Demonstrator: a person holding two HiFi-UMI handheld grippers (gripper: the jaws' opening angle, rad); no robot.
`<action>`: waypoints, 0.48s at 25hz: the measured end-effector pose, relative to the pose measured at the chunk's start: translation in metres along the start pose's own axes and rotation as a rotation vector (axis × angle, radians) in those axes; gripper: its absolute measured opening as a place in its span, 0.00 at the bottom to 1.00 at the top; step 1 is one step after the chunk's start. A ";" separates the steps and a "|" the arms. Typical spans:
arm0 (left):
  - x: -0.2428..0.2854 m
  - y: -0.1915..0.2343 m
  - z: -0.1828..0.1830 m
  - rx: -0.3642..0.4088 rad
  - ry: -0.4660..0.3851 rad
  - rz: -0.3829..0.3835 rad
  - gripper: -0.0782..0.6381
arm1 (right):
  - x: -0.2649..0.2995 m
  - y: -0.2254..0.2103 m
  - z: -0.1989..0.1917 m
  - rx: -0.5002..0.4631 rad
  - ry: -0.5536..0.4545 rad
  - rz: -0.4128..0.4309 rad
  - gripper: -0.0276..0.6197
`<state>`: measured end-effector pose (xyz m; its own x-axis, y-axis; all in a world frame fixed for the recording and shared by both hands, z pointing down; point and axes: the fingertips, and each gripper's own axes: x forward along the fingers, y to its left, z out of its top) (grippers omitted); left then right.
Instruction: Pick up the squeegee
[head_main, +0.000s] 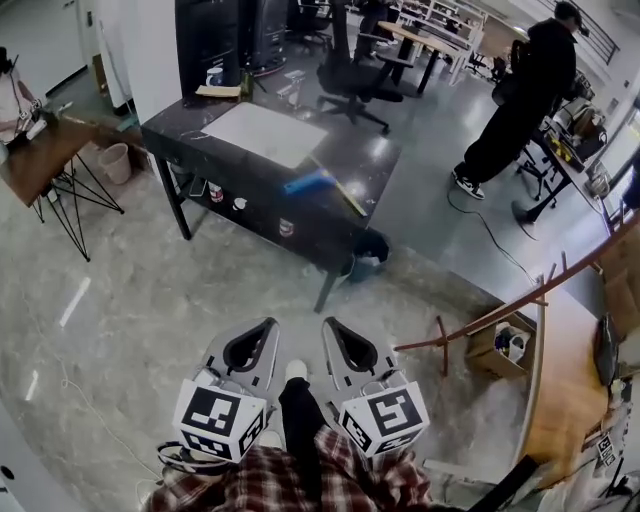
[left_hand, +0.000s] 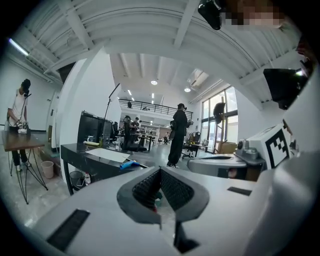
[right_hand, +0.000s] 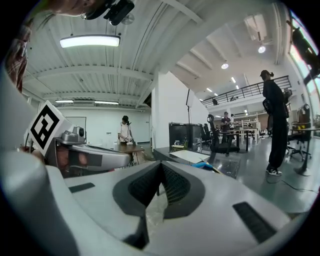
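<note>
The squeegee, with a blue handle and a pale blade, lies on the black table well ahead of me. It shows small and far off in the left gripper view and in the right gripper view. Low in the head view, my left gripper and right gripper hang side by side over the floor, both pointing towards the table. Each has its jaws shut with nothing between them. The same shows for the left gripper and the right gripper in their own views.
A white sheet lies on the table, with small items on a shelf beneath and a bin by its near leg. An office chair and a standing person are beyond. A wooden table stands left; a wooden bench and box right.
</note>
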<state>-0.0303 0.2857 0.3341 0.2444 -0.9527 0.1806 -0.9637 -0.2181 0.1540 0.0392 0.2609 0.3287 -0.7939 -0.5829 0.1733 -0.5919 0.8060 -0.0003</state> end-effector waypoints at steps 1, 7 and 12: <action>0.014 0.009 0.002 0.001 0.000 0.005 0.12 | 0.013 -0.009 0.003 -0.002 -0.002 0.006 0.06; 0.109 0.079 0.035 -0.011 -0.003 0.021 0.12 | 0.107 -0.075 0.033 -0.013 -0.020 0.012 0.06; 0.183 0.113 0.066 -0.003 -0.001 0.031 0.12 | 0.168 -0.138 0.058 -0.015 -0.033 0.017 0.06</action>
<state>-0.1017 0.0725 0.3200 0.2145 -0.9591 0.1847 -0.9704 -0.1878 0.1516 -0.0204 0.0457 0.3008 -0.8081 -0.5720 0.1410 -0.5763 0.8172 0.0122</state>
